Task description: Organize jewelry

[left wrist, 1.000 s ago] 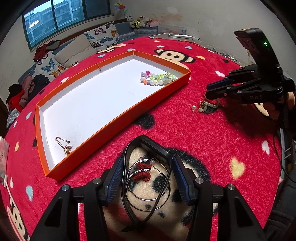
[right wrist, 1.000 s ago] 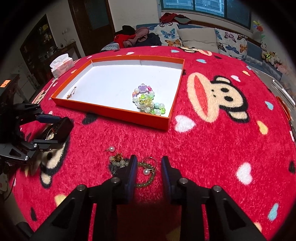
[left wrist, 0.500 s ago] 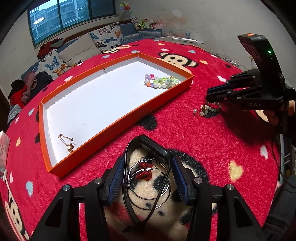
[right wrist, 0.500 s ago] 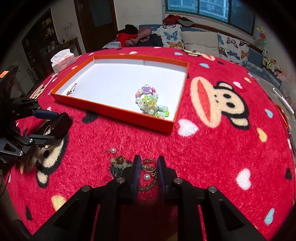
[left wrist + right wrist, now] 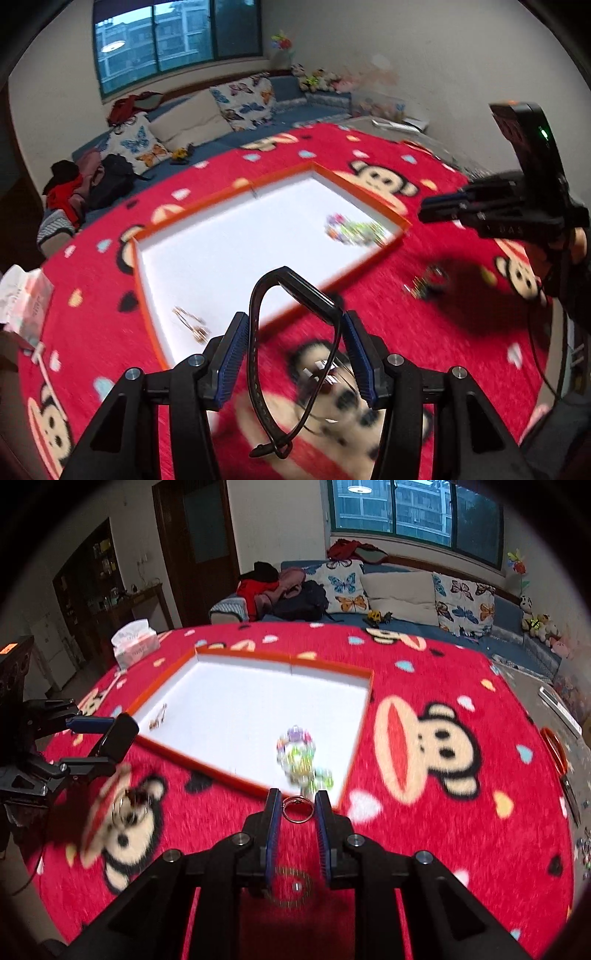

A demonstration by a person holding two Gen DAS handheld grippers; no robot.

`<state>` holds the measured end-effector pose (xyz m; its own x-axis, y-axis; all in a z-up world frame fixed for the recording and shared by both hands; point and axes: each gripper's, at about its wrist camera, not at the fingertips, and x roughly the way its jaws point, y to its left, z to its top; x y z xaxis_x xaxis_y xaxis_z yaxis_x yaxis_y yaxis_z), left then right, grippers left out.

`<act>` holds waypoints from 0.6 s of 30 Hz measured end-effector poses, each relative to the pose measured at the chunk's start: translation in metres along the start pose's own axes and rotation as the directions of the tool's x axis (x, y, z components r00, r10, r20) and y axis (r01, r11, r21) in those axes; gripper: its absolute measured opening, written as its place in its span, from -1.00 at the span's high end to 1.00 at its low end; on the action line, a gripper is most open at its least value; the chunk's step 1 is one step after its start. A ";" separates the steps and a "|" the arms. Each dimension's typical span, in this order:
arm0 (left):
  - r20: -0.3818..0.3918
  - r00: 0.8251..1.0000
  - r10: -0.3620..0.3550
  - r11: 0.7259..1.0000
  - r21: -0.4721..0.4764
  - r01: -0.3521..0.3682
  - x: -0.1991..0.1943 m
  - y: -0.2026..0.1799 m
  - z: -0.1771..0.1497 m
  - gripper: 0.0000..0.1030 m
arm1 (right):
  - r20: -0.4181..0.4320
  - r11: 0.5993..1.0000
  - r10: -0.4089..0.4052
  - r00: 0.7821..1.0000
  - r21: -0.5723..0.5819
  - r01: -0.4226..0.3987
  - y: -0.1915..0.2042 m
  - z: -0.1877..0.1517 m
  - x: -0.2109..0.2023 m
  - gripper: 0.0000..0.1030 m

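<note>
The orange tray (image 5: pixel 229 194) (image 5: pixel 334 672) with a white floor lies on the red monkey blanket. A beaded bracelet (image 5: pixel 351 229) (image 5: pixel 301 757) lies in its near-right corner and a gold chain (image 5: pixel 192 325) (image 5: pixel 157 718) at its left end. My left gripper (image 5: pixel 293 343) is shut on a black wristband (image 5: pixel 295 284) and holds it above the blanket; hoop earrings (image 5: pixel 325 373) lie blurred below. My right gripper (image 5: pixel 298 808) is shut on a silver ring piece (image 5: pixel 297 810), lifted, with a beaded strand (image 5: pixel 293 884) hanging under it. Small jewelry (image 5: pixel 424 282) lies under the right gripper.
A tissue box (image 5: pixel 135 646) stands beyond the tray's left end. A sofa with butterfly cushions (image 5: pixel 399 590) runs behind the table. Scissors and an orange bangle (image 5: pixel 554 749) lie at the table's right edge. Both views are motion-blurred.
Both grippers rose from the blanket and moved toward the tray. The left lifted the black wristband off the hoop earrings. The right closed on the ring piece and lifted it.
</note>
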<state>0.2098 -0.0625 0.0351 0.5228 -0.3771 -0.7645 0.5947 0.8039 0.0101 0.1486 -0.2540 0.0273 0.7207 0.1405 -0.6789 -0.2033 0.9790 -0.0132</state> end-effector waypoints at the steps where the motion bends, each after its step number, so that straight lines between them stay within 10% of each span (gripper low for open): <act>1: 0.001 1.000 0.014 1.000 -0.013 -0.014 0.002 0.006 0.007 -0.07 | 0.004 1.000 0.000 1.000 -0.001 0.000 0.000 0.003 0.002 0.60; 18: -0.159 0.984 0.080 0.986 -0.133 -0.102 0.103 0.076 0.060 -0.10 | -0.049 1.000 -0.016 0.999 -0.014 0.016 -0.004 0.023 0.059 0.60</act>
<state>0.3449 -0.0680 -0.0041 0.4649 -0.2331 -0.8541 0.4515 0.8923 0.0022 0.2068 -0.2463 0.0044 0.6904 0.1169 -0.7139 -0.2008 0.9790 -0.0339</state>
